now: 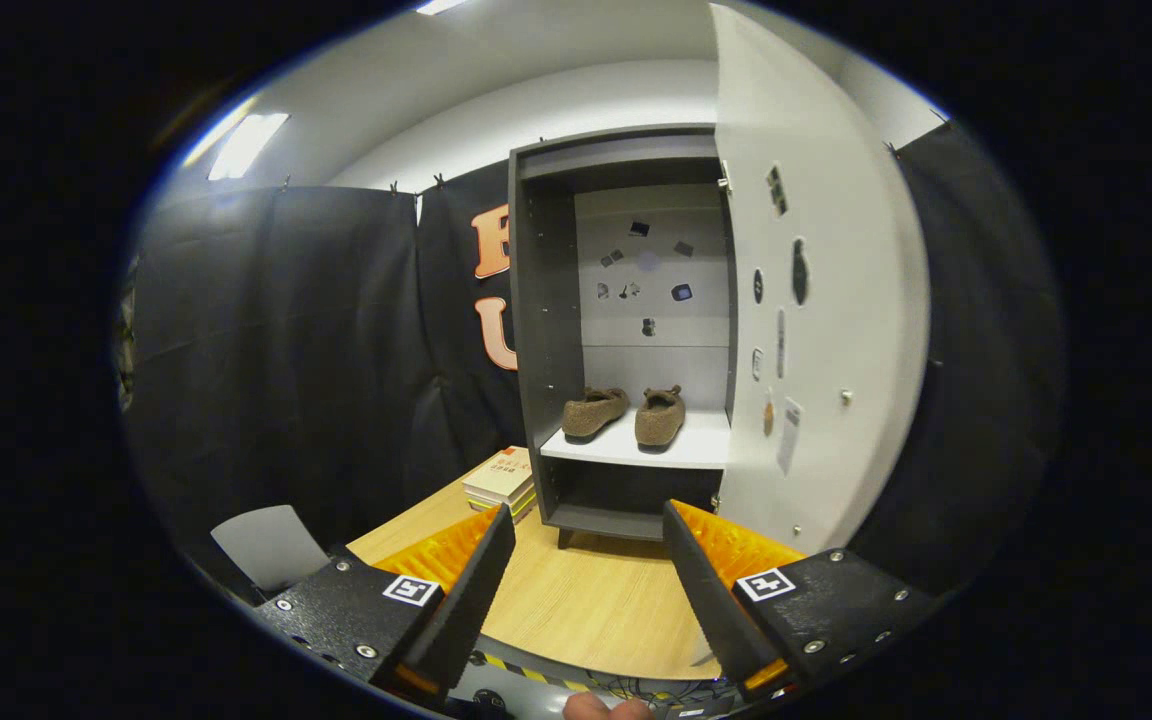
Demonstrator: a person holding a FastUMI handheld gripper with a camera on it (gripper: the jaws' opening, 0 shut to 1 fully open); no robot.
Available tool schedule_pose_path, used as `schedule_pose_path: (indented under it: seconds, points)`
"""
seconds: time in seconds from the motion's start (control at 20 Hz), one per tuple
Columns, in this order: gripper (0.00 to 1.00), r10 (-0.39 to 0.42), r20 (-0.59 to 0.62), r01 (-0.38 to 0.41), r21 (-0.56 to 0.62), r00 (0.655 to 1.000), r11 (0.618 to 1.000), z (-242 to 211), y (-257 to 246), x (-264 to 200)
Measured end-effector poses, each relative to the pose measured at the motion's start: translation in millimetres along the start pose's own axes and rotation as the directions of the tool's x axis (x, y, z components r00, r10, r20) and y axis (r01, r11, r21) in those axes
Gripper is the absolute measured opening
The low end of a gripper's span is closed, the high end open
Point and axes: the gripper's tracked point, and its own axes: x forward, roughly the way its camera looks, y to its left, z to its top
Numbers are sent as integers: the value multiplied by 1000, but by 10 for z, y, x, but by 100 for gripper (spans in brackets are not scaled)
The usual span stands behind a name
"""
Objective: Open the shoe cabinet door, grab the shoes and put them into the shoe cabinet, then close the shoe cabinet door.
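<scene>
Gripper [586,520] fingers spread, empty | shoes [624,413] shelved in shoe cabinet [544,330] ahead | door [816,300] open, swung right, beyond right finger

Stickers [648,275] on cabinet back panel too small to identify. Book stack [504,482] partly hidden behind cabinet side. Hand [608,708] cut off below the gripper [588,525], whose fingers stand apart.

Light wood tabletop [586,600], lying ahead of and below the spread, empty fingers [588,520]. On it, beyond the fingers: dark shoe cabinet [546,330] standing on short legs, door [816,300] swung open to the right. Just left of the cabinet's foot, a stack of books [503,480] resting flat. Inside, pale shelf [686,447] carrying two brown shoes [626,412] side by side, toes pointing outward, near each other but apart.
</scene>
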Motion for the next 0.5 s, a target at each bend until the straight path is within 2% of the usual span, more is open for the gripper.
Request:
schedule_pose_path:
  seconds: [0.25, 0.5]
  points:
    - [93, -29, 36, 28, 47, 999, 999, -29, -753, -382]
    - [93, -50, 68, 48, 31, 996, 998, 21, -1303, -354]
